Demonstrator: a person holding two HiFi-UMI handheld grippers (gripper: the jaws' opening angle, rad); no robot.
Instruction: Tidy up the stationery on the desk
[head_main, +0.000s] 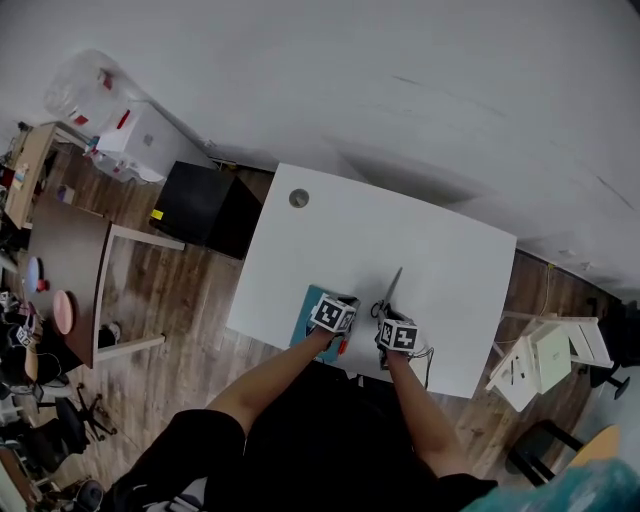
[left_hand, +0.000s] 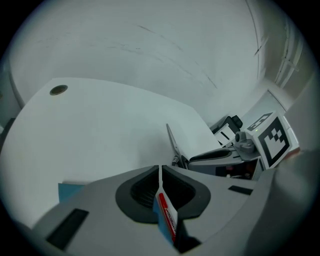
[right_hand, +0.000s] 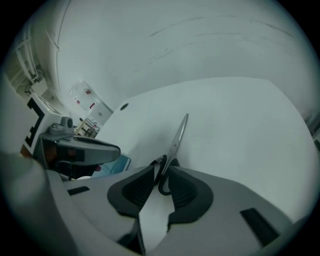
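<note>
Both hand-held grippers sat low in the middle of the head view, at the near edge of the white surface (head_main: 440, 250). The right hand-held gripper (right_hand: 161, 172) was closed on the black handle loop of the scissors (right_hand: 176, 142). Their blades were together and pointed away across the surface toward the upper centre of the right gripper view. In the head view the scissors (head_main: 392, 287) lay just above that hand-held gripper (head_main: 398, 335).

The left hand-held gripper (left_hand: 160, 172) had its jaws pressed together on a thin flat item (left_hand: 168, 217) with a red stripe and a blue face. It may have been a card or a small packet, but the view was too close to be sure. A blue flat object (head_main: 303, 312) lay on the surface under and beside the left hand-held gripper (head_main: 333, 315), at lower left of centre. A round grey hole (head_main: 299, 198) marked the surface's far left corner.
</note>
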